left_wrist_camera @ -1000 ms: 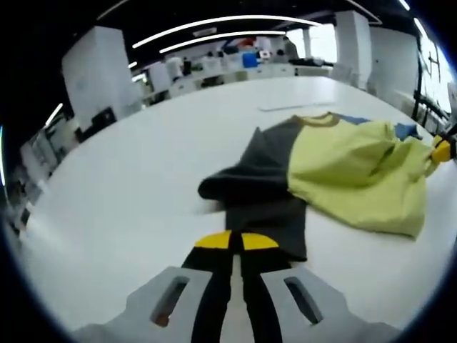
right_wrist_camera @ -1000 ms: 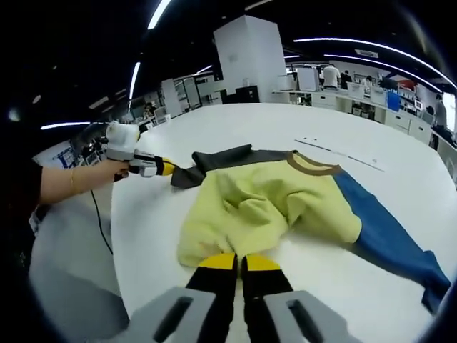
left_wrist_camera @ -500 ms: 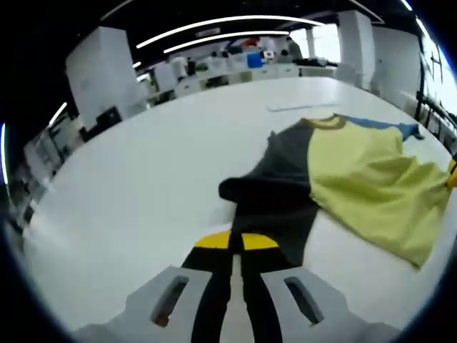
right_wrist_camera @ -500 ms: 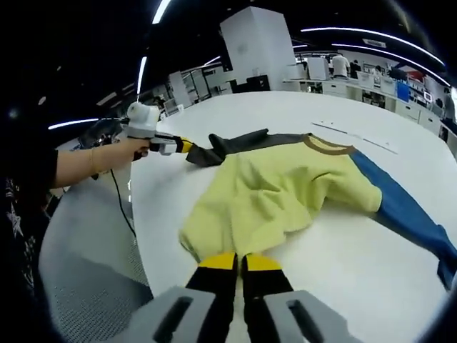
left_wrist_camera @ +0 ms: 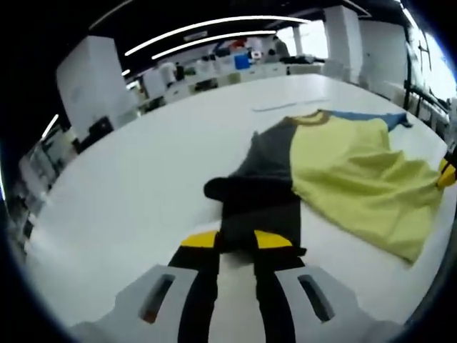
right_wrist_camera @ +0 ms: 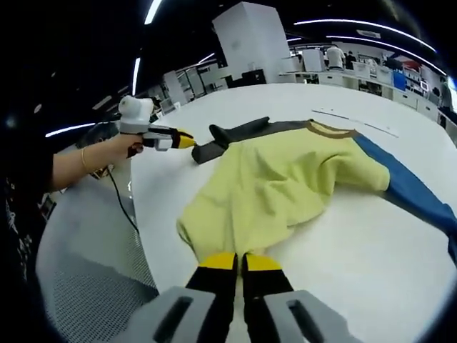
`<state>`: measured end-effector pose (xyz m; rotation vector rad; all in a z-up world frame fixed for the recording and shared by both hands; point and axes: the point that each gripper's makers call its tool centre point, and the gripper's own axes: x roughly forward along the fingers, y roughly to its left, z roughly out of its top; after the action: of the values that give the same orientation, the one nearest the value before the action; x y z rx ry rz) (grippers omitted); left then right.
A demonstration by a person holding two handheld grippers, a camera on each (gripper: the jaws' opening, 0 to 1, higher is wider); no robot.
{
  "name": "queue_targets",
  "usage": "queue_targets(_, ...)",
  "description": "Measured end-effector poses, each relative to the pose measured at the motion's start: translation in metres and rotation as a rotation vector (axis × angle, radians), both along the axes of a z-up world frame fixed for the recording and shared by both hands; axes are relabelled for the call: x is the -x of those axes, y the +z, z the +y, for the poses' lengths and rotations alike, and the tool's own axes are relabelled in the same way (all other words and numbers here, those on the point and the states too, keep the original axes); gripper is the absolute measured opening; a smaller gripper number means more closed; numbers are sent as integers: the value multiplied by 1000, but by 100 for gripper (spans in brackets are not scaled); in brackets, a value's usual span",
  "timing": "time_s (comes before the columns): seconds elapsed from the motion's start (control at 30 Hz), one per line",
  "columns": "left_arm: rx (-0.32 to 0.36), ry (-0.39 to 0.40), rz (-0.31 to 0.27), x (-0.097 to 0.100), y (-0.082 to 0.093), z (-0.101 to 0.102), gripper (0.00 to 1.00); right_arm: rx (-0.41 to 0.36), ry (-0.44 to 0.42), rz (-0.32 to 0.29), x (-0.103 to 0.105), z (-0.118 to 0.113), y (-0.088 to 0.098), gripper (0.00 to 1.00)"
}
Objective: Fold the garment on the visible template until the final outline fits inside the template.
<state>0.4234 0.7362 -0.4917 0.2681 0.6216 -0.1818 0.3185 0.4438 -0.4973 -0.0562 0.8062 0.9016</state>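
A sweatshirt lies on the white table (left_wrist_camera: 121, 186): yellow-green body (right_wrist_camera: 278, 182), dark grey sleeve (left_wrist_camera: 260, 204), blue sleeve (right_wrist_camera: 407, 189), brown collar (right_wrist_camera: 330, 129). My left gripper (left_wrist_camera: 237, 240) is open, its yellow tips apart at the cuff end of the grey sleeve, which rests on the table. From the right gripper view, the left gripper (right_wrist_camera: 184, 141) sits just short of the grey sleeve (right_wrist_camera: 232, 136), held by a person's hand (right_wrist_camera: 114, 151). My right gripper (right_wrist_camera: 239, 261) is shut on the body's yellow hem. Its yellow tip (left_wrist_camera: 445, 171) shows at the hem corner.
A thin pale strip (right_wrist_camera: 350, 121) lies on the table beyond the collar. The table's edge (right_wrist_camera: 139, 214) runs down the left, with grey floor (right_wrist_camera: 86, 286) below it. Desks, a white pillar (right_wrist_camera: 253, 39) and people stand far behind.
The left jaws have opened and let go of the grey sleeve, which now lies on the table. The right gripper stays shut on the hem, and the yellow body lies flatter.
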Motion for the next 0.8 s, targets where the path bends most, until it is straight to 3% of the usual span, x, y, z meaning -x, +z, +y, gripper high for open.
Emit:
queue_targets(0.2,25,-126,1,12,10,-36,21,-20,-16,-12,-3,1,5,0)
queue_targets(0.47,165,-292,-3,29,29,-94,25,-35,-33,-14,-3,2,6,0)
queue_targets(0.63,187,-394,-1,40,35,-122,28,-44,-42,-11,-3,1,7,0)
queue_targets(0.8,220,-517,37,57,34,-151,29,-50,-47,-10,-3,1,7,0)
